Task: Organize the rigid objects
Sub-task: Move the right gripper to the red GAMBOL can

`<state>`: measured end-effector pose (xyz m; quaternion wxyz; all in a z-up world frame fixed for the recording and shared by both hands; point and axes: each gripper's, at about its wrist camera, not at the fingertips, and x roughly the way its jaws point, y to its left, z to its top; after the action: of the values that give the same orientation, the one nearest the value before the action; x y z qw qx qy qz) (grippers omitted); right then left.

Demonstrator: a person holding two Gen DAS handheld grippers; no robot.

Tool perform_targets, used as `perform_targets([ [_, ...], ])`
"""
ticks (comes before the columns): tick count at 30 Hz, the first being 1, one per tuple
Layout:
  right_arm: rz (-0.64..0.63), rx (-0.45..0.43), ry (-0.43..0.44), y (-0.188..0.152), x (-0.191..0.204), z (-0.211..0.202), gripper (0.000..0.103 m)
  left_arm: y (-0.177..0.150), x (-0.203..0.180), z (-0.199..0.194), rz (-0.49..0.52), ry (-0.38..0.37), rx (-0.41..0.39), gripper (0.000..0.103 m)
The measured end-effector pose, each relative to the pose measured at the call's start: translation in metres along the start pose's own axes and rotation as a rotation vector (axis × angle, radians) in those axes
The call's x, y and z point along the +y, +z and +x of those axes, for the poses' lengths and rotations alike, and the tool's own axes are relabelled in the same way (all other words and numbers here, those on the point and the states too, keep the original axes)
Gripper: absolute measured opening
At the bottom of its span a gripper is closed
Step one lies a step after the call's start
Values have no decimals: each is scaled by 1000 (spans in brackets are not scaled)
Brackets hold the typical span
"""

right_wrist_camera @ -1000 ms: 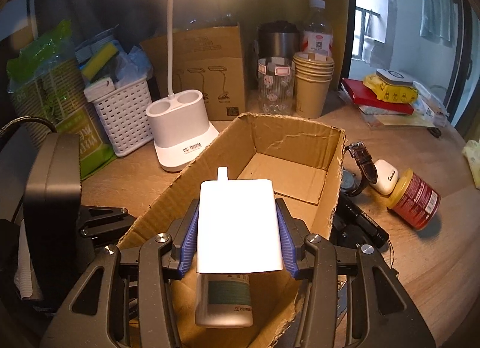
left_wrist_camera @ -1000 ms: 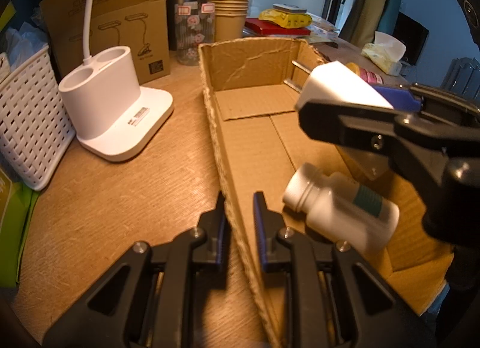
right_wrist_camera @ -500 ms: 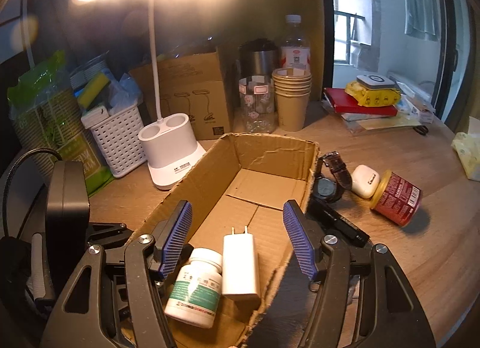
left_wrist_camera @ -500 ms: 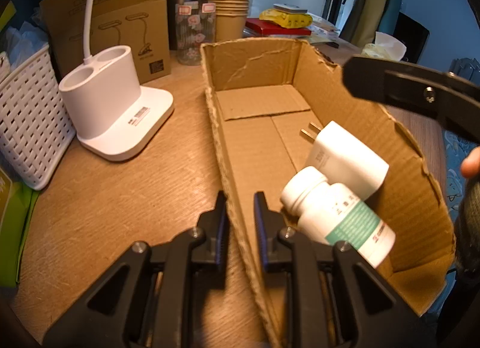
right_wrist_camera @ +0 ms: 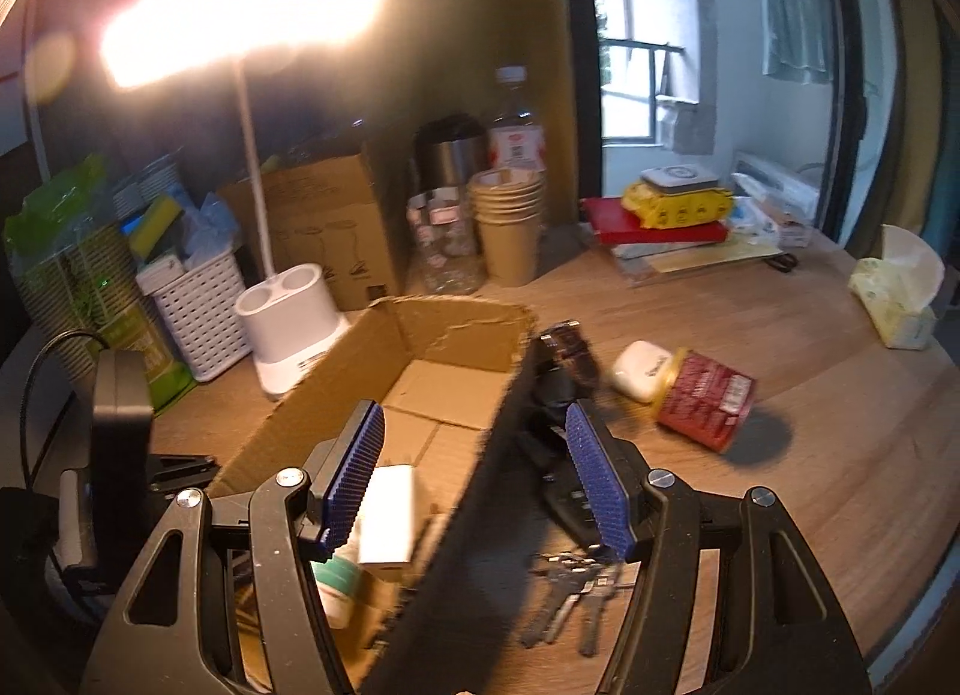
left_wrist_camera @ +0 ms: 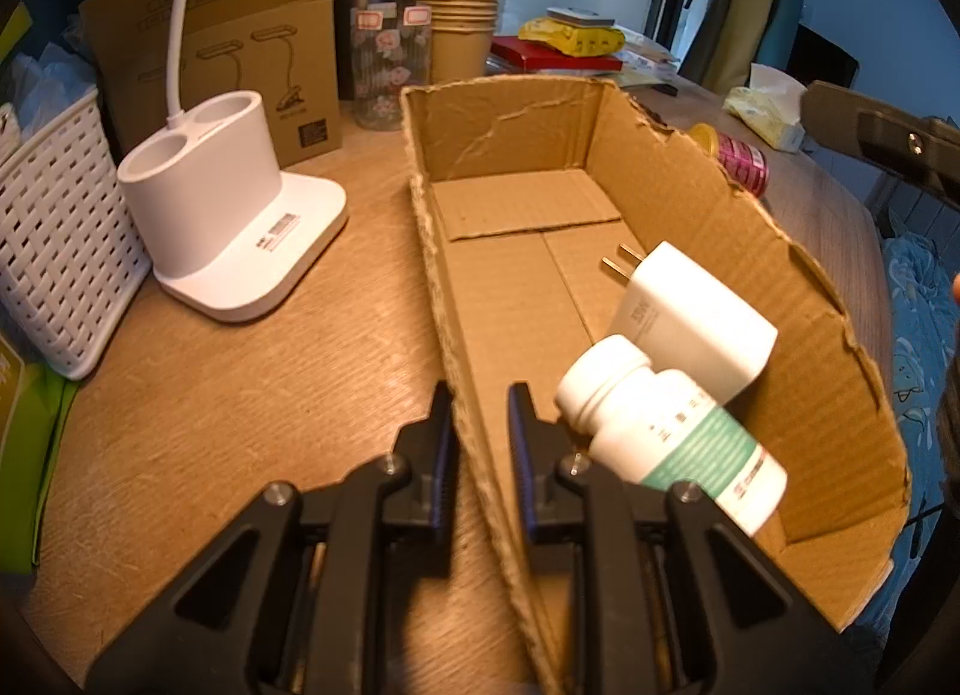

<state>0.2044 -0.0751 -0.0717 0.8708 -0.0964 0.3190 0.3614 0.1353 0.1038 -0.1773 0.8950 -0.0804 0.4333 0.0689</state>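
Note:
An open cardboard box (left_wrist_camera: pixel 528 137) lies on the wooden table. Inside it lie a white plug charger (left_wrist_camera: pixel 696 317) and a white pill bottle with a green label (left_wrist_camera: pixel 678 437). My left gripper (left_wrist_camera: pixel 480 449) is shut on the box's left wall. My right gripper (right_wrist_camera: pixel 474 479) is open and empty above the box's right wall (right_wrist_camera: pixel 480 491); the charger (right_wrist_camera: pixel 387 515) shows below it. To the right of the box lie a red can (right_wrist_camera: pixel 705 401), a white earbud case (right_wrist_camera: pixel 642 368), a wristwatch (right_wrist_camera: pixel 570 353), a dark flashlight (right_wrist_camera: pixel 570 506) and keys (right_wrist_camera: pixel 570 593).
A white lamp base (left_wrist_camera: pixel 234 215) and a white basket (left_wrist_camera: pixel 54 239) stand left of the box. A lamp carton (left_wrist_camera: pixel 228 47), paper cups (left_wrist_camera: pixel 459 35), a flask and a bottle stand behind. Books and tissues (right_wrist_camera: pixel 900 293) are at the far right.
My right gripper opened and let the charger fall into the box beside the pill bottle, then rose and moved right. The left gripper has held the box wall throughout.

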Motion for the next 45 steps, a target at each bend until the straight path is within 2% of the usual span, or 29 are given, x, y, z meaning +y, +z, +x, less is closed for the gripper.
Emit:
perform_targets([
  [5, 11, -10, -70, -5, -19, -3, 67, 0, 0, 0, 0, -2, 0, 19],
  [18, 96, 2, -157, -18, -73, 4, 67, 0, 0, 0, 0, -3, 0, 19],
  [23, 87, 21, -223, -22, -90, 12, 67, 0, 0, 0, -1, -3, 0, 19],
  [31, 82, 55, -249, -32, -106, 29, 67, 0, 0, 0, 0, -3, 0, 19],
  [38, 52, 96, -247, -27, -115, 56, 67, -1, -2, -1, 0, -5, 0, 19],
  [39, 43, 102, -243, -26, -115, 60, 68, -1, -3, 0, 0, -5, 0, 19],
  [42, -1, 115, -241, -22, -114, 71, 81, -1, -2, 0, 0, -5, 0, 19],
  [45, -62, 122, -258, -19, -111, 81, 83, -1, -3, 0, 0, -5, 0, 19],
])
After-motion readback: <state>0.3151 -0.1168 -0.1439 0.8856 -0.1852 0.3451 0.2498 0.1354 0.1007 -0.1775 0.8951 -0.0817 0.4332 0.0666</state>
